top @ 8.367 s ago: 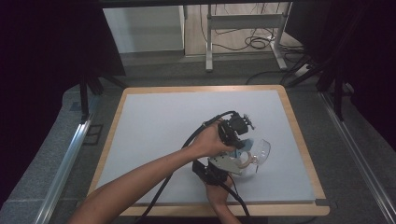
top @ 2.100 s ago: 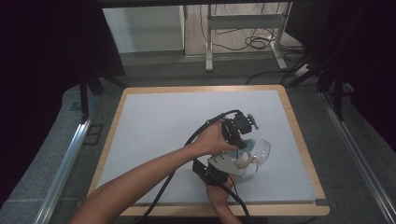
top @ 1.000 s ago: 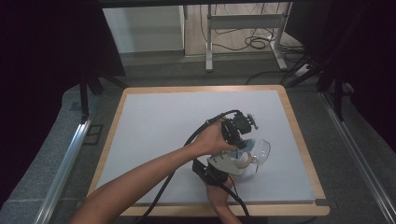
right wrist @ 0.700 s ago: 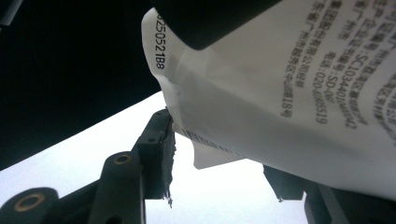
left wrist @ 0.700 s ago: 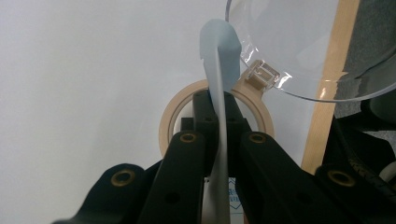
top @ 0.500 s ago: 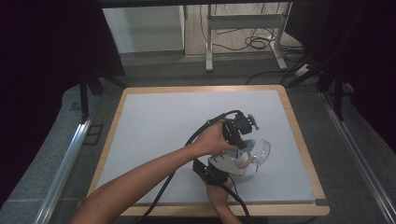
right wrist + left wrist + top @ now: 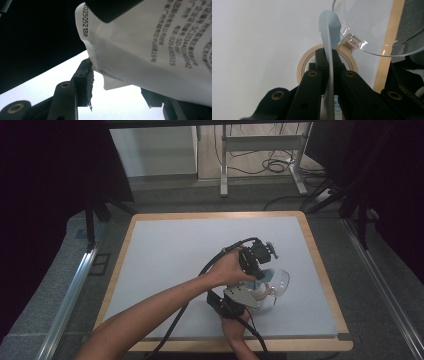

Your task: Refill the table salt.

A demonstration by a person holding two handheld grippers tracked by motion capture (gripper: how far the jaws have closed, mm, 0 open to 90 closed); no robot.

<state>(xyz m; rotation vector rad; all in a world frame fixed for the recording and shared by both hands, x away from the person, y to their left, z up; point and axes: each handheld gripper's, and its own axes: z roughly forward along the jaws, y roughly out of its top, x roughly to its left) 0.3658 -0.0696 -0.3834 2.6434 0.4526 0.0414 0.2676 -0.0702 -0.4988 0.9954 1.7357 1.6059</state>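
Left claw: jaws fully closed, clamped on the edge of a thin pale-blue sachet. In the left gripper view the sachet is seen edge-on, its long axis running straight out between the jaws and away along the line of the claw; its free end is notched and lies against the rim of a clear plastic bowl. A ring of tan tape lies flat on the surface behind the jaw tips, and the small square tab on the bowl's rim sits just above it. Right claw: jaws stand roughly half open on either side of the sachet's lower part; the printed white face, with a date code along one edge, crosses above them. Whether the pads press on it cannot be told from these frames. In the high view both claws meet at the right-of-centre, near part of the surface, the left claw above the right claw, with the sachet between them beside the bowl. The sachet is held clear of the surface, not lying on it.
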